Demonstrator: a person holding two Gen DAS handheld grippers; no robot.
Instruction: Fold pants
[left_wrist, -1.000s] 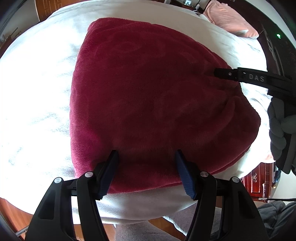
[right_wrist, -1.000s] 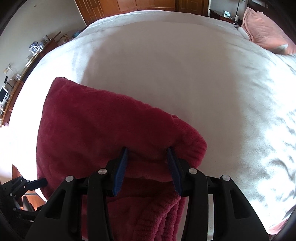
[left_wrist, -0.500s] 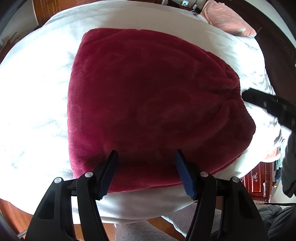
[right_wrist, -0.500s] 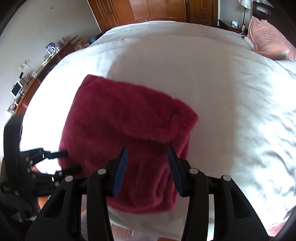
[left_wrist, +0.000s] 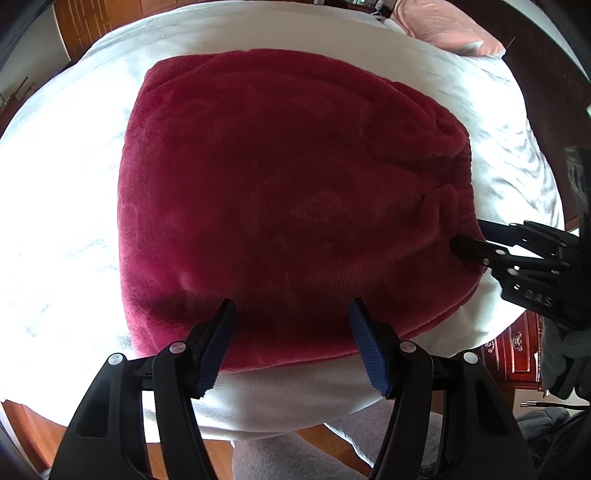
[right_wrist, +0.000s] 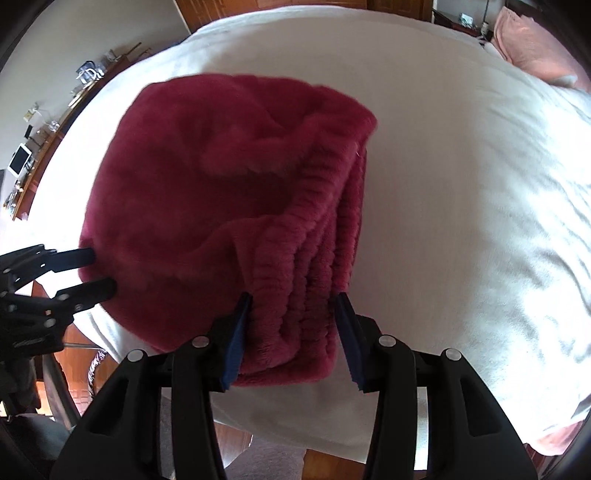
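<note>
Both grippers stand spread wide at the folded red pants (left_wrist: 288, 192) on the white bed (left_wrist: 66, 206): left gripper (left_wrist: 293, 345) at the near edge, right gripper (right_wrist: 291, 338) straddling the ribbed waistband end.

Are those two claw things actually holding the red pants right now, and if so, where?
Nothing is held. Both the left gripper and right gripper are open at the near edge of the folded pants.

Left wrist view: looked from the bed's (left_wrist: 66, 206) near edge, close above the pants (left_wrist: 288, 206).
Right wrist view: faced their waistband end.
Shared: pants, bed.
</note>
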